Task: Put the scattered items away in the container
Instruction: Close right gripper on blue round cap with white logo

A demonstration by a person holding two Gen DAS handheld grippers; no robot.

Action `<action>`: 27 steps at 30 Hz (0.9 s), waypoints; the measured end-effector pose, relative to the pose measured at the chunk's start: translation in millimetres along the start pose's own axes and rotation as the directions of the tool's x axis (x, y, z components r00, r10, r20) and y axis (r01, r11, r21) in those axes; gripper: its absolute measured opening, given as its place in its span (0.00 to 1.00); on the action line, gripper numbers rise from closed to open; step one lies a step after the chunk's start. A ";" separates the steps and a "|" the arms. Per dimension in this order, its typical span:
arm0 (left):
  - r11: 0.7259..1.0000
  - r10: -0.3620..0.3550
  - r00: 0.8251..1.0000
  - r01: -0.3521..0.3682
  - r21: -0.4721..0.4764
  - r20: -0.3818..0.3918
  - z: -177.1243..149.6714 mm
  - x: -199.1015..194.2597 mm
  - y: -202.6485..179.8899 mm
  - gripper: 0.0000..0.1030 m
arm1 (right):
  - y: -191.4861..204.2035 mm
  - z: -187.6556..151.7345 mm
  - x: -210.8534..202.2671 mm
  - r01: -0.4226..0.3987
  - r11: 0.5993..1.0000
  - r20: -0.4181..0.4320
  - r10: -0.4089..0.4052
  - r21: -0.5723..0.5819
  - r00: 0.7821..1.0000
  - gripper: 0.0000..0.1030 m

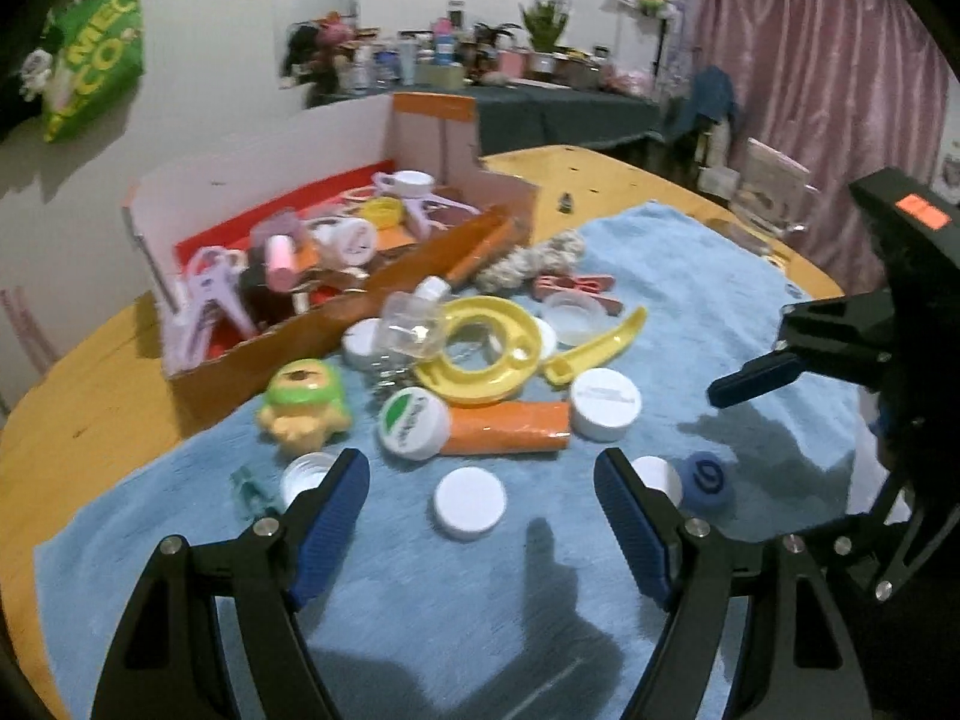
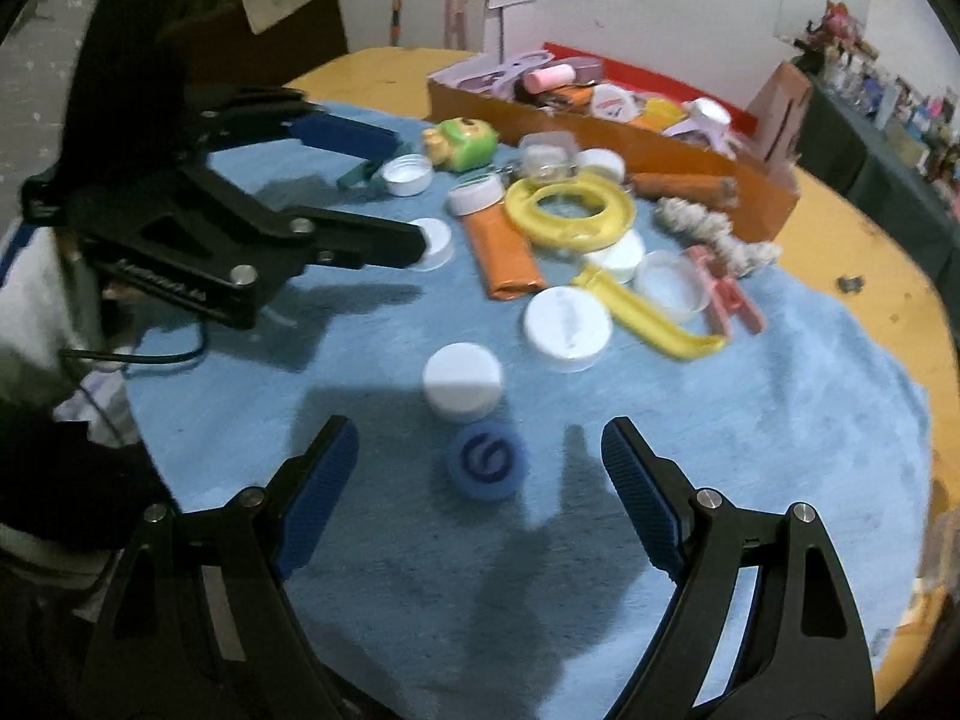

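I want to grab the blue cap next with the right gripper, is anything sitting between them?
Nothing visible. The right gripper is open above the towel, and the blue cap lies right between its fingertips. A white cap touches its far side.

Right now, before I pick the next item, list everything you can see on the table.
cardboard box: 1, brown, far left, holding clips and lids
towel: 1, blue, covering table
plain lid: 1, white, nearest left gripper
blue cap: 1, nearest right gripper
yellow ring: 1, centre
orange tube: 1, below ring
frog toy: 1, green-yellow, beside box
left gripper: open, empty
right gripper: open, empty
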State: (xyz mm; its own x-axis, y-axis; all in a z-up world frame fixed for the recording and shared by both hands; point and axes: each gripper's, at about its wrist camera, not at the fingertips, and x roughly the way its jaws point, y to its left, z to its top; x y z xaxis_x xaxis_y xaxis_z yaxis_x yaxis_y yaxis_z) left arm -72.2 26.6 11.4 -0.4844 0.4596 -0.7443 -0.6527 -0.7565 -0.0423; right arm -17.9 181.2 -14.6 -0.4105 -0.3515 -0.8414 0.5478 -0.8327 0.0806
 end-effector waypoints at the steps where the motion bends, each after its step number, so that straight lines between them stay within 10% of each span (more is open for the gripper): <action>1: 1.000 -0.006 1.000 0.006 0.005 -0.001 0.5 1.2 -0.4 0.77 | -2.1 -1.0 0.4 -0.004 1.000 0.003 0.004 0.010 1.000 0.81; 27: 0.996 -0.080 0.993 0.083 0.035 -0.091 -13.1 28.6 2.2 0.65 | -6.3 -14.5 5.5 -0.051 0.998 0.047 0.052 -0.020 0.998 0.60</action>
State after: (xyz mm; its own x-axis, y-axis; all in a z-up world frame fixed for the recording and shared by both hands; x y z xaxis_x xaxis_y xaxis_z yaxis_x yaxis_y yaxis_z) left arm -79.8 32.0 -18.8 -0.3756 0.4744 -0.7962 -0.7107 -0.6988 -0.0811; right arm -13.0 190.7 -27.4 -0.4152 -0.4142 -0.8100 0.5822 -0.8051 0.1132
